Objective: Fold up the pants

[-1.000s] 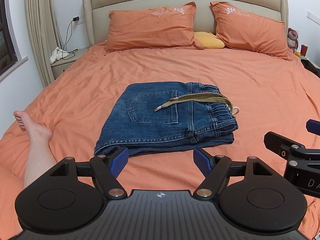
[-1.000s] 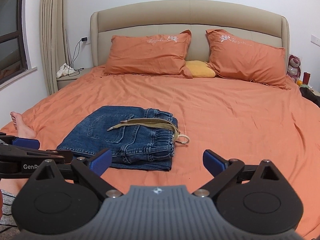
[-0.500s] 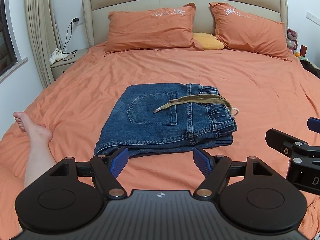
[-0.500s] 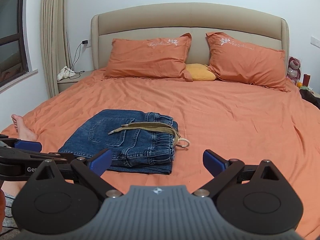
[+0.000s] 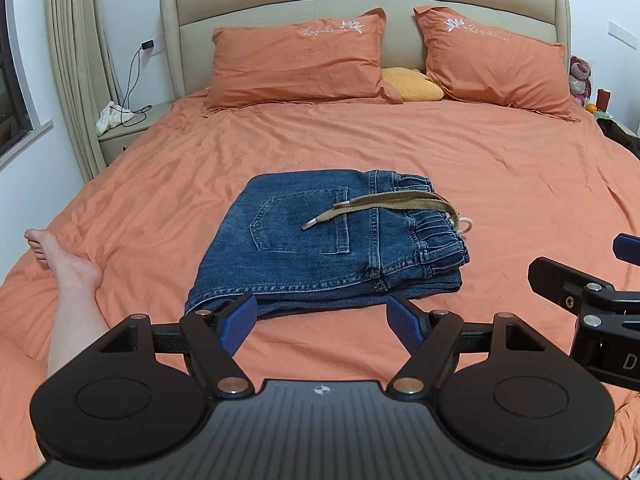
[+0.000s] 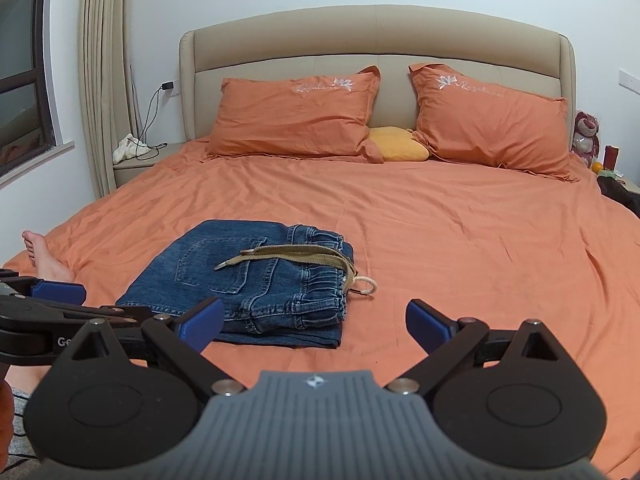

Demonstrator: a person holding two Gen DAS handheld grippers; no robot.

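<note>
Two grippers, left and right, both with jaws wide apart and nothing between them, poised just short of the near edge of the jeans. Jeans already down to a compact stack of layers near the middle of the bed, back pocket up, elastic waistband to the right, so little left to do and most of the risk in undoing it. Loose olive drawstring lying across the top, with its pale loop spilling off the waistband onto the sheet: easily snagged by a jaw on any further pass, dragging the top layer askew or pulling the waistband open. Bottom layers sticking out a little past the upper ones along the near edge: a pinch there likely to catch only some layers and fan the stack apart on lifting. Soft, wrinkled sheet underneath: a low approach liable to grab bedding along with denim and shift the whole pile. Thick, stiff denim at the waistband: apt to spring back if pressed and released unevenly. Bare foot resting on the bed off to the left, well apart from the jeans: a nudge of the mattress from there enough to disturb the stack.
</note>
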